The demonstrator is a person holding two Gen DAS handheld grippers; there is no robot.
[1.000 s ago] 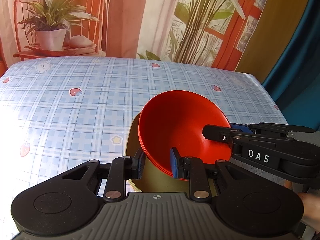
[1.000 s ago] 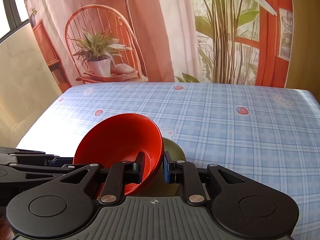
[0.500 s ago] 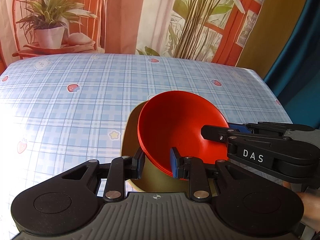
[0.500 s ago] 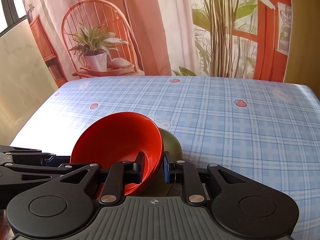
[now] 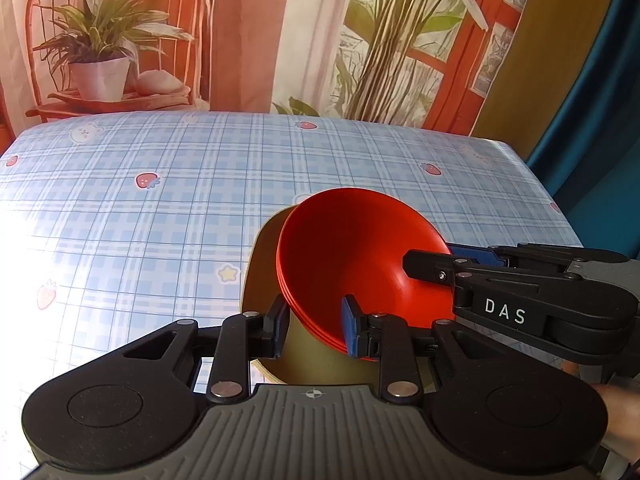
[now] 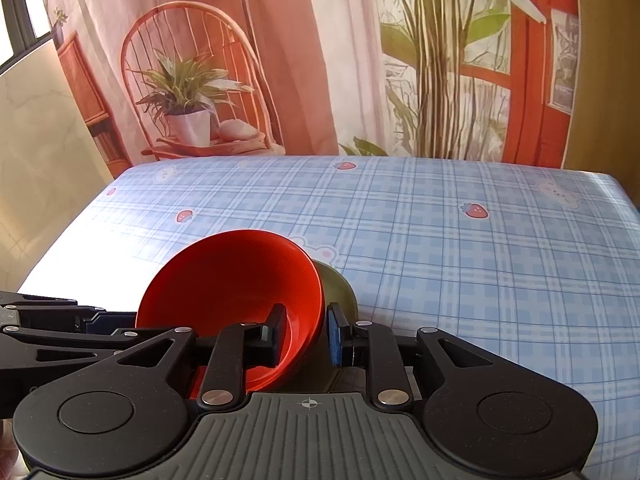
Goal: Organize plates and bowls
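Two red bowls [image 5: 352, 256] nested in olive bowl [image 5: 264, 264]

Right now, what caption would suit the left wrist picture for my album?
Two grippers, left gripper and right gripper, grip a stack of red bowls and an olive plate over a checked tablecloth.

Left gripper [image 5: 311, 330] fingers clamped, right gripper [image 6: 305, 334] fingers clamped, side by side
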